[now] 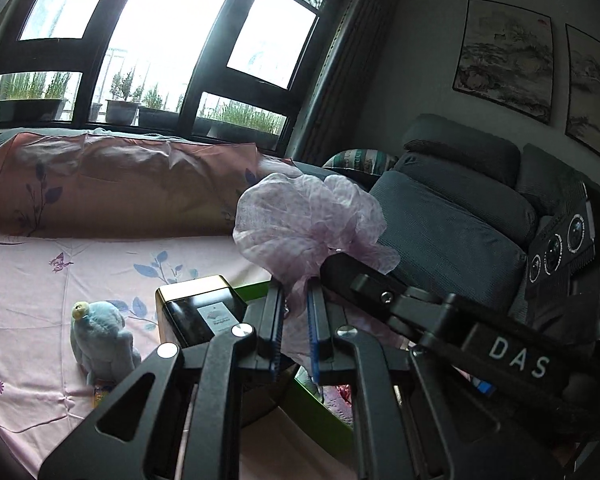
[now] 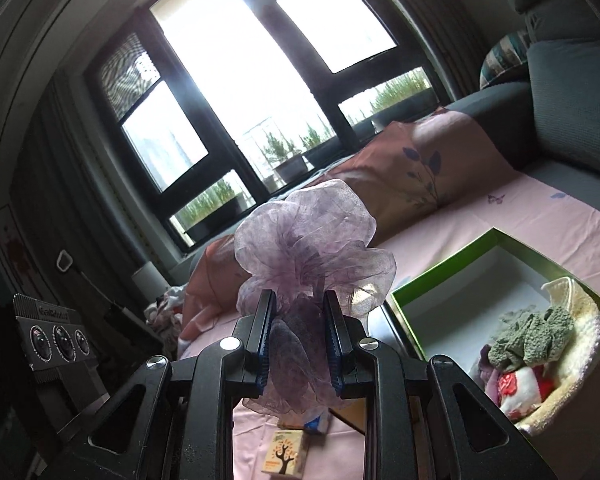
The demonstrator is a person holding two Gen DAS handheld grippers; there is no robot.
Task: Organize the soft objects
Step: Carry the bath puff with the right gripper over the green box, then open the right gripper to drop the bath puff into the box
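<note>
Left wrist view: the left gripper [image 1: 296, 320] has its jaws closed on the thin neck of a lilac organza pouch [image 1: 308, 224], held in the air above the pink floral bedsheet [image 1: 40, 280]. A blue plush toy [image 1: 100, 340] and a black-and-gold tin [image 1: 200, 312] lie below; the other gripper crosses in from the right.

Right wrist view: the right gripper [image 2: 300, 340] has its jaws clamped on the same pouch's gathered body. The green box [image 2: 500, 264], holding a cream knitted basket [image 2: 580, 360] of soft items, sits just right. Judgement: carry it level over the box's bare corner, then release both grips together so the flimsy fabric doesn't snag
</note>
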